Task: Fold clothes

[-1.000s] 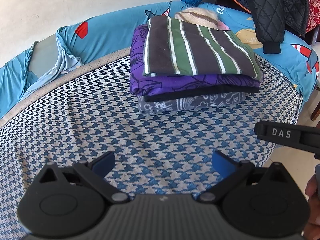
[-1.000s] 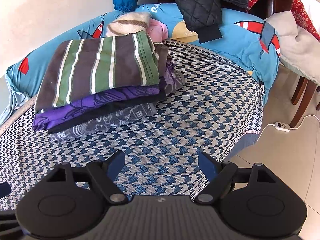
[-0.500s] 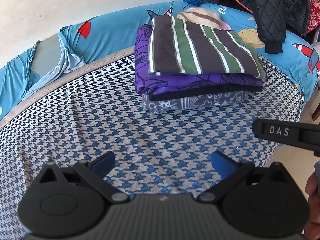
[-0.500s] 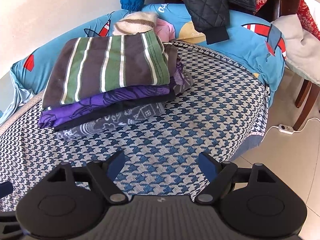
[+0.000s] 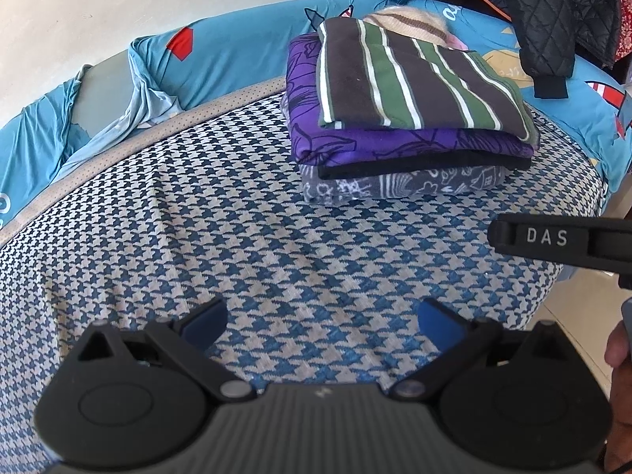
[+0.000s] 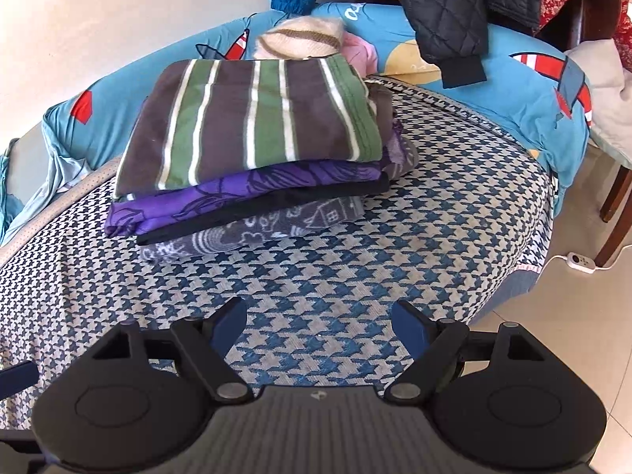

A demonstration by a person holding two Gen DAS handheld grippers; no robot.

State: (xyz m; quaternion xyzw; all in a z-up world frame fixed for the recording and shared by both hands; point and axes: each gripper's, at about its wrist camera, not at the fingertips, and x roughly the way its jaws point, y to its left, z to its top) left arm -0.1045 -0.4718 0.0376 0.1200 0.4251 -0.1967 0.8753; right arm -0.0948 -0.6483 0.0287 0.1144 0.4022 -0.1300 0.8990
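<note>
Both released claws, left claw (image 5: 322, 322) and right claw (image 6: 320, 322), are being held over soft, limp folded clothes (image 6: 252, 146), best gripped by edges.

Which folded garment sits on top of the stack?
The green, brown and white striped garment; it lies above the purple printed one, the black layer and the grey patterned bottom piece.

Bed with blue houndstooth cover (image 5: 245, 237), stack of folded clothes (image 5: 403, 118) upper right of centre, blue patterned bedding (image 5: 245, 59) along the far edge
</note>
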